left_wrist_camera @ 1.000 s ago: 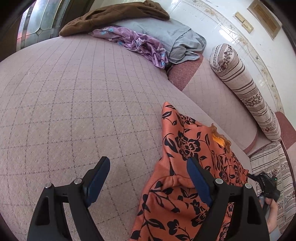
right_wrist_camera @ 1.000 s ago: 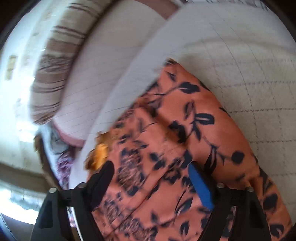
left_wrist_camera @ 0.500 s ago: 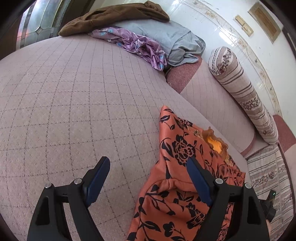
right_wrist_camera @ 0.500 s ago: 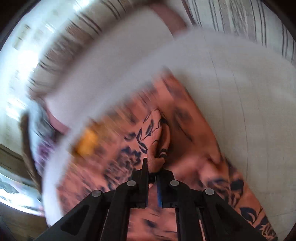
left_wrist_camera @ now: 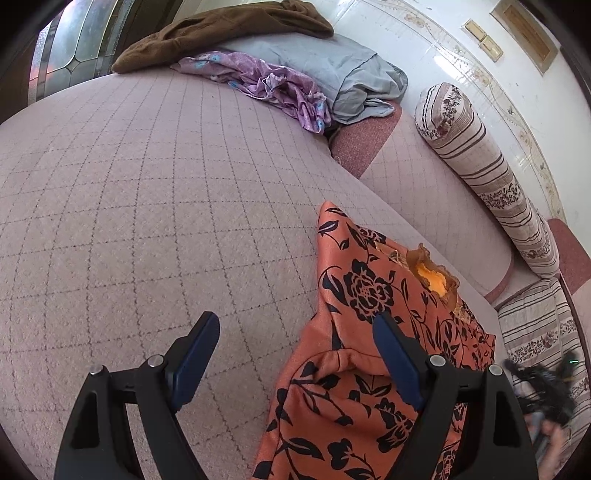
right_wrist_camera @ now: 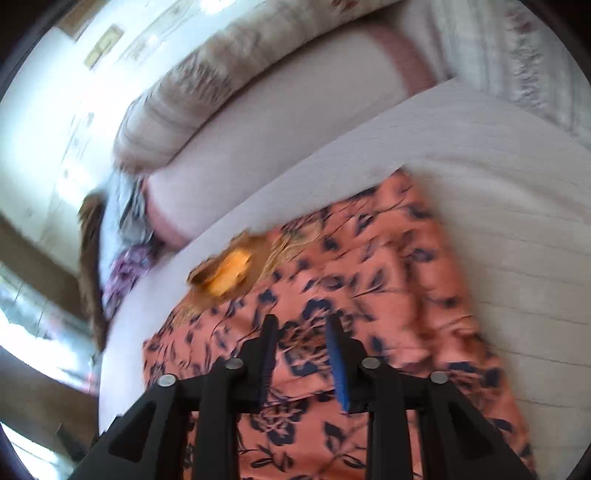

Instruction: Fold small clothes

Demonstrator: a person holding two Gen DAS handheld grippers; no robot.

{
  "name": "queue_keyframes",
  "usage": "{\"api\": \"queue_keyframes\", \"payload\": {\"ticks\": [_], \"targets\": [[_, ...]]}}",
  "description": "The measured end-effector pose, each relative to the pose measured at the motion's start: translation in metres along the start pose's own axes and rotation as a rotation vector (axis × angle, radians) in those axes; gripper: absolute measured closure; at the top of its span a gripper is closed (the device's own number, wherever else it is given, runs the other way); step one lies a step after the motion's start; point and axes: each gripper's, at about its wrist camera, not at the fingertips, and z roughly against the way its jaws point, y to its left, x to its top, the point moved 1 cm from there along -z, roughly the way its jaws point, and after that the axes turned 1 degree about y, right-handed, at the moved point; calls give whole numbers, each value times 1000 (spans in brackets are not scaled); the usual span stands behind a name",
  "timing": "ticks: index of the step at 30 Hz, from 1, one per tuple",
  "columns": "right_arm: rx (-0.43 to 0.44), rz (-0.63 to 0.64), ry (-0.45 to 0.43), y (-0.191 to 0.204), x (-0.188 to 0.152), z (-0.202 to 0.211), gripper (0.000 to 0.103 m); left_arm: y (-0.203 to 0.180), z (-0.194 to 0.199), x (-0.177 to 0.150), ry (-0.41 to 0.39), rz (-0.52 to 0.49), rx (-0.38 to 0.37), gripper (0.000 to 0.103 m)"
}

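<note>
An orange garment with black flowers lies on the quilted bed cover, its yellow-lined neckline toward the bed's far edge. My left gripper hovers open over the garment's left edge, where a raised fold sits by its right finger. In the blurred right wrist view, my right gripper is above the garment near the neckline. Its jaws are opening and nothing is pressed between them. The right gripper also shows as a blurred shape at the left wrist view's lower right.
A striped bolster lies along the white wall beyond the bed. Brown, purple and grey-blue clothes are piled at the far corner. A striped cloth lies to the right of the garment.
Half a second ago my right gripper was shut on a pinched fold of the garment; it has since let go, lifted and rolled. My left gripper has kept still.
</note>
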Motion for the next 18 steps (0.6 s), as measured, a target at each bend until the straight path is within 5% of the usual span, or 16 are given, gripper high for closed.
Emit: {"api": "queue_keyframes", "payload": {"ticks": [1, 3, 9, 12, 14, 17, 18], "targets": [[-3, -22, 76, -10, -2, -23, 39, 1, 0, 0, 1, 3, 1, 18], [-94, -85, 135, -30, -11, -44, 50, 2, 1, 1, 5, 12, 0, 18], [32, -21, 60, 3, 0, -25, 39, -5, -2, 0, 17, -10, -14, 18], [-71, -32, 141, -15, 8, -60, 33, -8, -3, -3, 27, -44, -3, 18], [-30, -136, 138, -29, 18, -61, 33, -7, -3, -4, 36, -41, -4, 18], [58, -48, 63, -10, 31, -41, 33, -9, -7, -6, 51, -37, -18, 18], [21, -32, 67, -10, 35, -45, 33, -11, -7, -7, 55, -46, -18, 18]]}}
